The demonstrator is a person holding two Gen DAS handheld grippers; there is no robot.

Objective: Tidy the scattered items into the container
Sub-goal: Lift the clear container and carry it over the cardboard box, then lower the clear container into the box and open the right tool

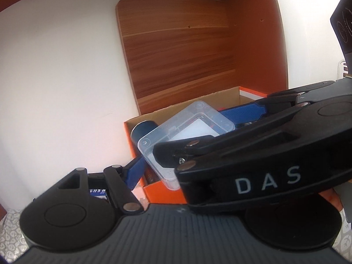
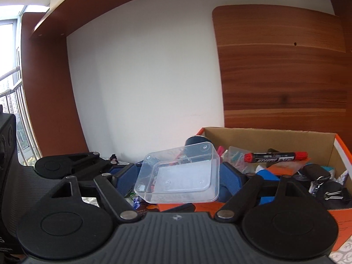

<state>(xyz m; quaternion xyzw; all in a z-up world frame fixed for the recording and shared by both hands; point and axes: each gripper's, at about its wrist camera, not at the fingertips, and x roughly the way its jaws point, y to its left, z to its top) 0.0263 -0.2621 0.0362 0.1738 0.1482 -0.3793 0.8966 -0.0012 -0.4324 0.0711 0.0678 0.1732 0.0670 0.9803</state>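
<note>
A clear plastic box [image 1: 193,123] [image 2: 182,176] hangs tilted over the near left corner of the orange shoe box [image 1: 198,101] [image 2: 264,136]. My right gripper [image 2: 178,180] [image 1: 193,132] has a blue pad on each side of it and is shut on it. My left gripper [image 1: 158,165] [image 2: 123,169] comes in from the left. Its visible pad [image 1: 134,171] lies against the clear box's near wall. The right gripper's black body hides its other finger.
The shoe box holds a red-capped black marker [image 2: 276,155], a binder clip [image 2: 332,194], keys [image 2: 316,180] and a dark cylinder [image 1: 140,129]. A wooden board [image 2: 281,66] leans on the white wall behind. A patterned cloth [image 1: 11,231] covers the surface. A window [image 2: 8,88] is far left.
</note>
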